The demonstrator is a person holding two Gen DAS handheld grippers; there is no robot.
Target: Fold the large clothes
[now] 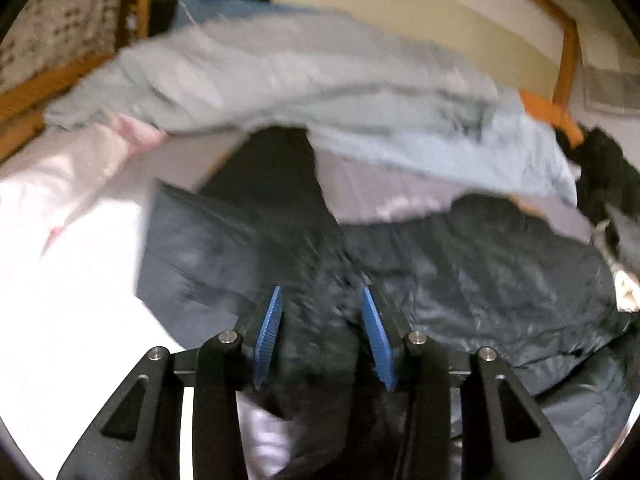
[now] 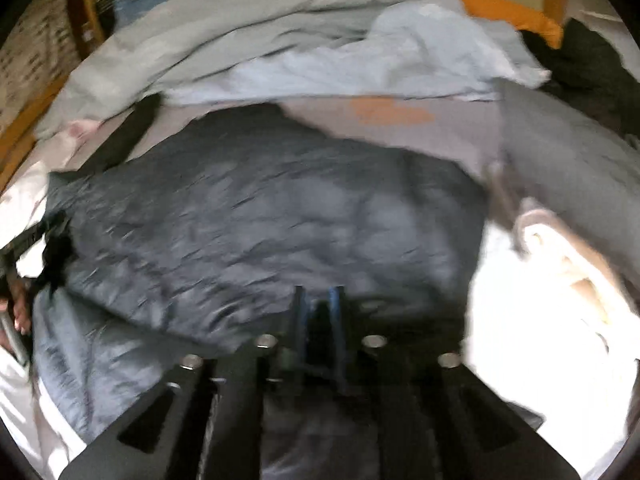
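Dark puffy jacket [image 2: 272,216] lies partly folded on the bed [image 2: 460,120].
Left gripper [image 1: 322,332] apart over jacket fabric; right gripper [image 2: 319,320] nearly together, grip unclear. Folding unfinished.

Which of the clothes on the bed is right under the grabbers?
The dark puffy jacket. It lies spread out nearest, while the pale blue cloth is bunched up farther back.

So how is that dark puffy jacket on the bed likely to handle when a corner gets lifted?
The jacket looks quilted and crinkled all over, so it will probably sag and drape rather than hold shape. Its shiny shell hints it may slide on the bedsheet and slip in a light pinch. The puffed filling suggests it is light for its bulk.
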